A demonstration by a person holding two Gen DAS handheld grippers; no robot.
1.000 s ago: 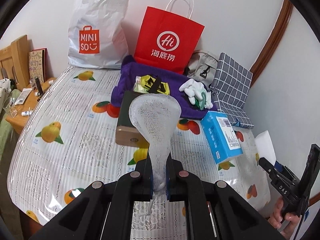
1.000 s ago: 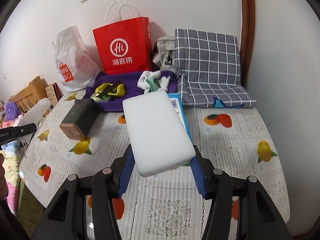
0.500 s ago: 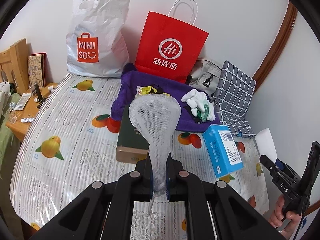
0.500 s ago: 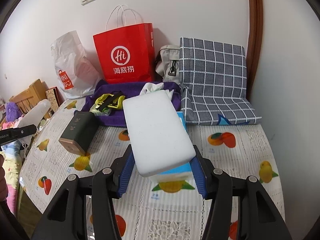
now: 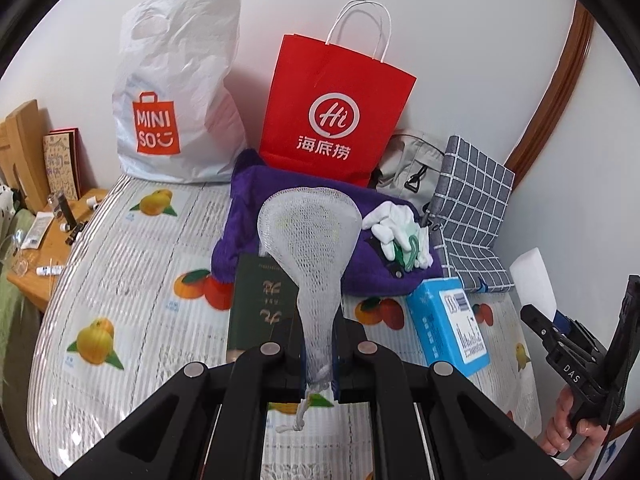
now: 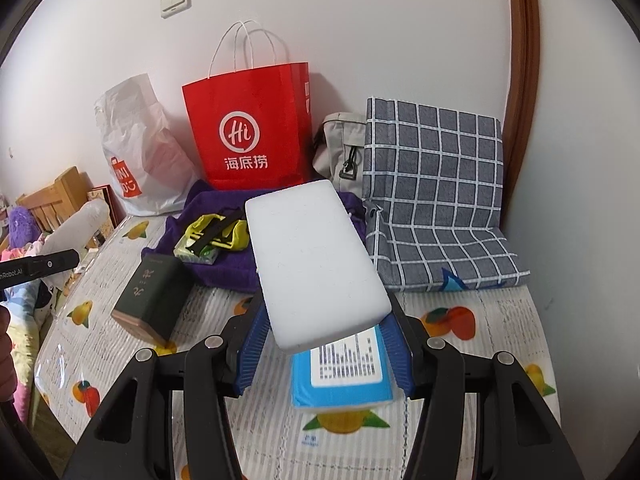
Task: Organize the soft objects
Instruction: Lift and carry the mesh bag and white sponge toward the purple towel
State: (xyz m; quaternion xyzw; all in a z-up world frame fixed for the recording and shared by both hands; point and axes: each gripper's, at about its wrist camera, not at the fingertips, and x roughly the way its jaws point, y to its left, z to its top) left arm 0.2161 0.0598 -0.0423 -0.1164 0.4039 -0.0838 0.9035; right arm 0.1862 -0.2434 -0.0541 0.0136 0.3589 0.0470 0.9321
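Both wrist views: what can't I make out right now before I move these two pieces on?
- Right view: the sponge covers the white gloves and most of the blue box.
- Left view: the mesh pouch hides the yellow item on the purple cloth and part of the dark box.
- Either view: insides of the red bag and white bag.
- Left view: the right gripper is cut by the edge.

1. "MINISO" stands in white on an orange bag logo on the white plastic bag point(image 5: 176, 92).
2. "Hi" and "海底捞" stand on the red paper bag point(image 5: 334, 120).
3. "DAS" stands on the right gripper point(image 5: 576, 364).
4. "nRobot.AI", cut off, stands on the left gripper point(image 6: 40, 266).
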